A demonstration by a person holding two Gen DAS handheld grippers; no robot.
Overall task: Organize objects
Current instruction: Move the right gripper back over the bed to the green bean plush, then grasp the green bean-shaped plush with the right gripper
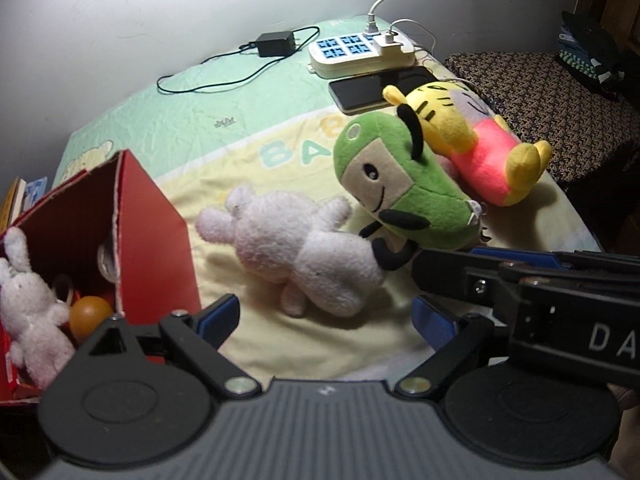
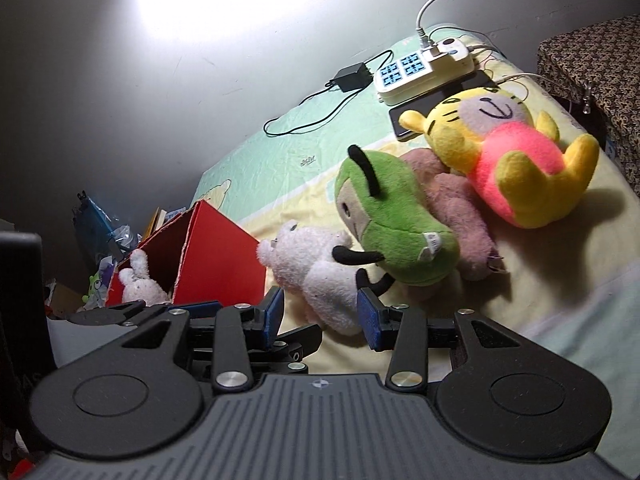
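Box: we see a red box (image 1: 156,216) standing open at the left edge of the bed (image 1: 192,120), its flap raised.
Inside the box: a small white rabbit (image 1: 28,304) leans at the left wall, and an orange ball (image 1: 90,314) lies beside it. Something pale sits deeper behind the flap; we cannot tell what it is.
White toy: a white plush (image 1: 296,248) lies on its side just beside the box, outside it.
Green toy: a green plush (image 1: 404,184) rests against the white plush, its black arm touching it.
Pink toy: in the right view we see a dull pink plush (image 2: 460,216) under the green one.
Yellow toy: a yellow and pink tiger (image 1: 480,140) lies behind, partly over a phone (image 1: 360,90).
Far end: a power strip (image 1: 360,50) and a black adapter (image 1: 276,44) lie near the wall.
Left gripper (image 1: 326,316): our jaws stand wide apart and hold nothing; the white plush is just ahead of them.
Right gripper (image 2: 322,314): our jaws are open, with the lower end of the white plush between the pads (image 2: 370,314), not clamped.
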